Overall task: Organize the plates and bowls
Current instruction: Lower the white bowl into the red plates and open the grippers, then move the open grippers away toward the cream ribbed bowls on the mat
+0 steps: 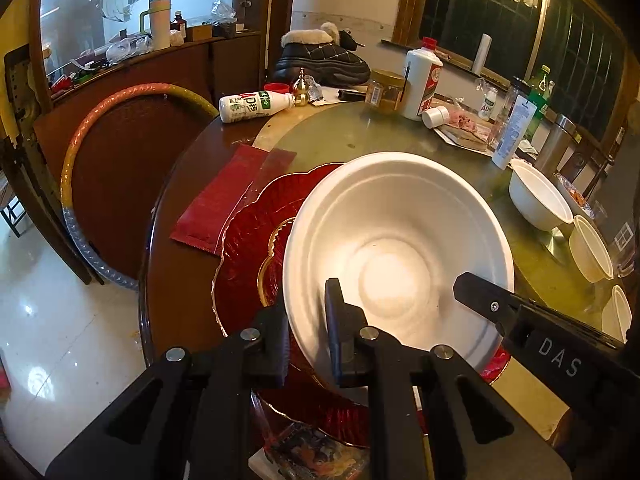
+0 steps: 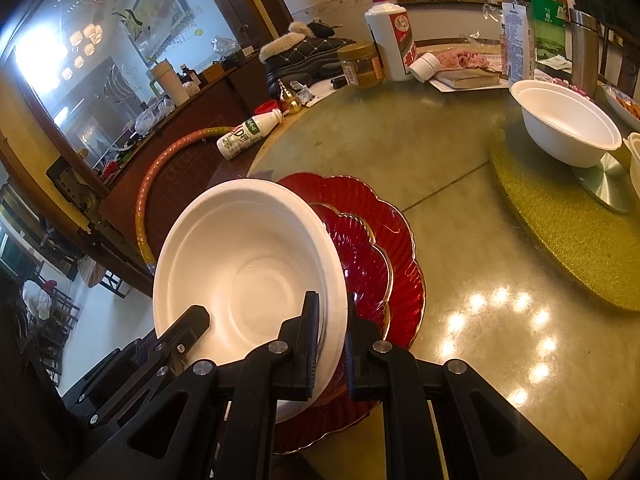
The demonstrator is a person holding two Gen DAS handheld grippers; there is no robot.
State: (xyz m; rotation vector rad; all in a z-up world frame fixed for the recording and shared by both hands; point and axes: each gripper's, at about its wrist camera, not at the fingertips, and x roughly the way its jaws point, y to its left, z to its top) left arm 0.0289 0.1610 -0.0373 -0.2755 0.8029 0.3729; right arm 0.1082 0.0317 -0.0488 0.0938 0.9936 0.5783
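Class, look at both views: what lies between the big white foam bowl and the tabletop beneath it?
Two stacked scalloped red glass plates lie under the white foam bowl, clearest in the right wrist view.

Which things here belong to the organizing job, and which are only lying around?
Job: white bowl held by left gripper and right gripper; red plates; second white bowl.
Lying around: milk bottle, white liquor bottle, jar, boot.

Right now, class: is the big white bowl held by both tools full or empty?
Empty. The white bowl shows its bare pale bottom in both wrist views, nothing inside, above the red plates.
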